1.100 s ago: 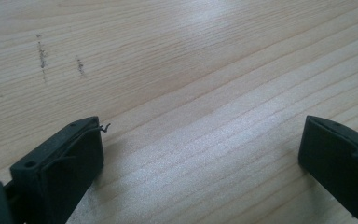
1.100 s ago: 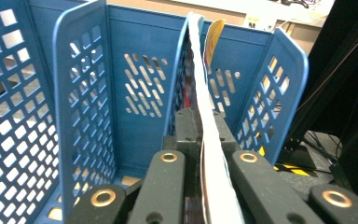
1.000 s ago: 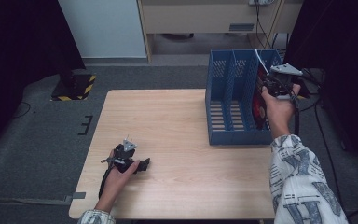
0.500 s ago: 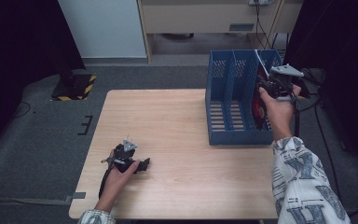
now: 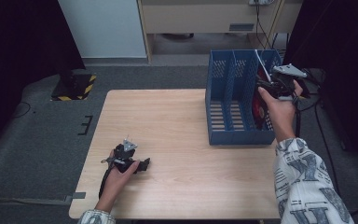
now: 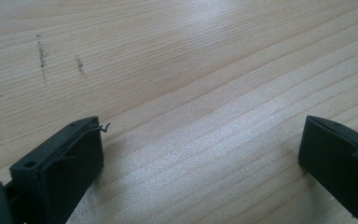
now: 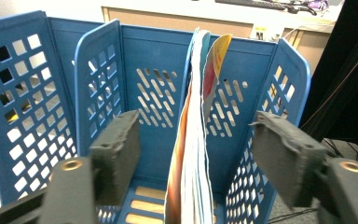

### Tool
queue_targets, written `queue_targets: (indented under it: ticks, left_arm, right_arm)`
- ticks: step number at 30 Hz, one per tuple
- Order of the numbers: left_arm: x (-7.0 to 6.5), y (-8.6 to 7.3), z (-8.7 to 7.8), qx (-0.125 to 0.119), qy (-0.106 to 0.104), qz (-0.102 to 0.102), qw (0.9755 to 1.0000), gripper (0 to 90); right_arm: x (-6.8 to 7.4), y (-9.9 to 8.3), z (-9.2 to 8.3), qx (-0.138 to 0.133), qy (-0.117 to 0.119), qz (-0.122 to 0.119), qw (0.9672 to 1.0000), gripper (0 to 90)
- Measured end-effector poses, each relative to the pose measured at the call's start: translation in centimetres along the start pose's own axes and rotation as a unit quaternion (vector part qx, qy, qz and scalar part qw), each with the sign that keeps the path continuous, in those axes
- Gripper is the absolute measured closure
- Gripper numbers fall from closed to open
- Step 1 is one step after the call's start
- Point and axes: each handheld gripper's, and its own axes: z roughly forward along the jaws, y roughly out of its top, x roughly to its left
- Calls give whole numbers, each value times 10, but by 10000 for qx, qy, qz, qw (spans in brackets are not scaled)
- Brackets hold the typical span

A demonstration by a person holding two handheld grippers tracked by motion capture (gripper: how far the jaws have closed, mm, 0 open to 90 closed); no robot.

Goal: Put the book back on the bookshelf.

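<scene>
Opening over the last second, the right claw (image 7: 193, 154) now stands wide around the thin stack of colourful magazines (image 7: 191, 140), pads clear; the stack stands in the blue perforated plastic file rack's (image 5: 223, 93) rightmost slot, seemingly released. Left claw (image 6: 200, 163) rests wide and empty on the pale wooden worktop (image 5: 177, 121).

At the upper right of the high view, the right gripper (image 5: 266, 88) has just been opening its jaws. In the right gripper view they now stand apart on either side of the thin sheaf of colourful paper booklets (image 7: 192, 154), which stands upright between them in the rightmost compartment of the blue perforated plastic file rack (image 7: 98, 79), neither pad pressing on it.
</scene>
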Motion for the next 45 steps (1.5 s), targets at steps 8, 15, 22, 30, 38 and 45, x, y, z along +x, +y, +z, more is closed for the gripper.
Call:
queue_targets:
  ticks: [8,15,22,30,38,45]
  left_arm:
    - [0,0,0,-1,0,0,10000,0]
    - [0,0,0,0,0,0,10000,0]
    - [0,0,0,0,1,0,10000,0]
    - [0,0,0,-1,6,-4,10000,0]
    - [0,0,0,0,5,-3,10000,0]
    - [0,0,0,-2,6,-4,10000,0]
  right_arm:
    - [1,1,-2,2,18,29,10000,179]
    - [0,0,-7,50,130,59,9999,109]
    - [-3,-6,-16,127,269,41,9995,69]
    - [-5,-12,-30,90,454,2,9989,46]
    - [-3,-24,-45,122,624,25,9980,41]
    - [-2,-37,-58,145,638,17,9979,42]
